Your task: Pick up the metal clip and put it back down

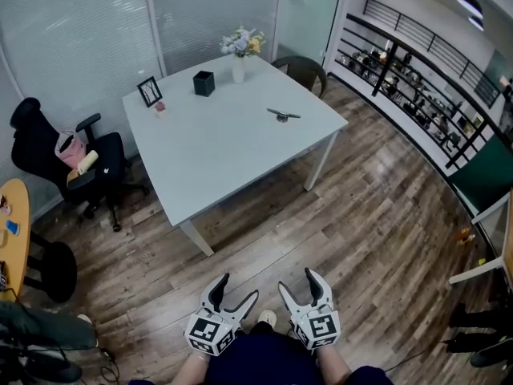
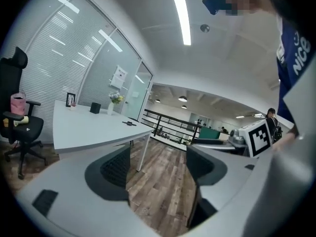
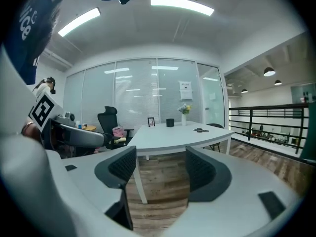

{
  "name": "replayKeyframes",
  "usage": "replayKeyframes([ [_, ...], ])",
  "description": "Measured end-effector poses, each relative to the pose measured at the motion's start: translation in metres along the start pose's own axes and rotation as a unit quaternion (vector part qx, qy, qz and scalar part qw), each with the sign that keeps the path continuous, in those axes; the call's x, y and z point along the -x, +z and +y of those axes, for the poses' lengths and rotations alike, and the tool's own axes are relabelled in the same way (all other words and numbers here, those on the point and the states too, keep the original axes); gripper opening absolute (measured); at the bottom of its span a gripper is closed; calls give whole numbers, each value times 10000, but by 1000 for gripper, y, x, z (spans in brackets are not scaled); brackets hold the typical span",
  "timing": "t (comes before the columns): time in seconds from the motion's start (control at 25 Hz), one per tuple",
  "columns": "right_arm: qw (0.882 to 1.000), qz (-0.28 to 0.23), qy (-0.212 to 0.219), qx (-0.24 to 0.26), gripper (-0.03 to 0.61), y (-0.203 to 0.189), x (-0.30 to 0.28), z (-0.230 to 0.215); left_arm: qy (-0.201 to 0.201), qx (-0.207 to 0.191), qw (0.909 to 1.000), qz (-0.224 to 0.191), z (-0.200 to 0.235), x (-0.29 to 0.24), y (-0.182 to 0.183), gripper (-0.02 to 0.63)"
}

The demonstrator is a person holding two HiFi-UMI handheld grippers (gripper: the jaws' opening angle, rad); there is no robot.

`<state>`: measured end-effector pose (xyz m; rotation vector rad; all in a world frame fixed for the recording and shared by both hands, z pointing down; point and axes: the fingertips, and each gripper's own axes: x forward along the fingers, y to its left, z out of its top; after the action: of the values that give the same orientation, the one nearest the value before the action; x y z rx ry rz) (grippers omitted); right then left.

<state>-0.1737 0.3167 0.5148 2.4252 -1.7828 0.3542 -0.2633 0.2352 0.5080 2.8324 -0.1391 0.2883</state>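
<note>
Well ahead of your two grippers, across the wood floor (image 1: pixel 264 239), the clip (image 1: pixel 283 115) lies flat on the white table (image 1: pixel 216 151), toward its right corner. Your left gripper (image 1: pixel 239 287) and right gripper (image 1: pixel 296 281) sit side by side close to your body, both with jaws apart and only floor showing between them. Beyond the clip, along the table's far side, stand a vase (image 1: pixel 239 69), a black box (image 1: pixel 203 83) and a frame (image 1: pixel 150 91), all well apart from it. An office chair (image 1: pixel 64 155) stands ahead-left of your left gripper, beside the table. A table leg (image 1: pixel 196 237) stands at the near corner. A railing (image 1: pixel 401 79) runs ahead-right, with open floor between it and the table's right edge.
</note>
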Motion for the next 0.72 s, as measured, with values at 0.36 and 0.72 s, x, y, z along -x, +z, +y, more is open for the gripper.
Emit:
replayKeyframes([
  [0.36, 9995, 33, 65, 308, 371, 0, 5, -18, 436, -27, 9988, -228, 5, -16, 10, 400],
  [0.72, 9994, 9, 140, 306, 405, -7, 14, -50, 477, -152, 9985, -217, -18, -41, 2, 400],
])
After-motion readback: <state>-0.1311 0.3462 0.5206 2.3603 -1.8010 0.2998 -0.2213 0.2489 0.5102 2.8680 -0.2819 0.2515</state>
